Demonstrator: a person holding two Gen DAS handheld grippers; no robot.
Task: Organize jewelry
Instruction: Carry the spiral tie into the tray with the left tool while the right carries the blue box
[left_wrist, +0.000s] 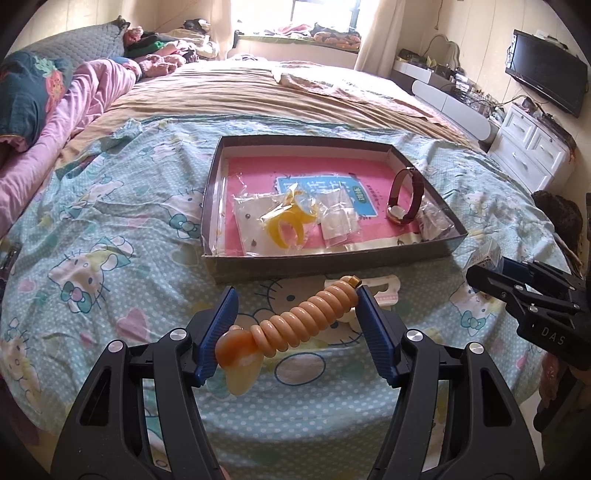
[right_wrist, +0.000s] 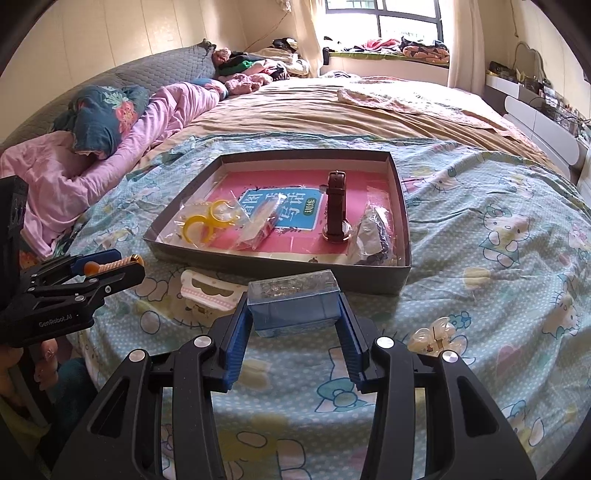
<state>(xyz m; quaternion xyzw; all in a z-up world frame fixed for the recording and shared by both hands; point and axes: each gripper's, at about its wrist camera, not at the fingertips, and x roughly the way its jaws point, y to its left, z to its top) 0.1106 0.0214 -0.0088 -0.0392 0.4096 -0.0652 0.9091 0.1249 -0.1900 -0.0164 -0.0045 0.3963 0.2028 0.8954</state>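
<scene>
Bed, L gripper clamping hairpin, axis crosswise

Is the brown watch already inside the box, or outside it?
Inside. The watch stands on its edge on the pink sheet within the box walls, near the right side.

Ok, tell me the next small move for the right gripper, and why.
Probably carry the clear box forward over the tray's near wall and set it in the bare spot beside the watch: the right gripper already clamps it, just short of the tray.
</scene>
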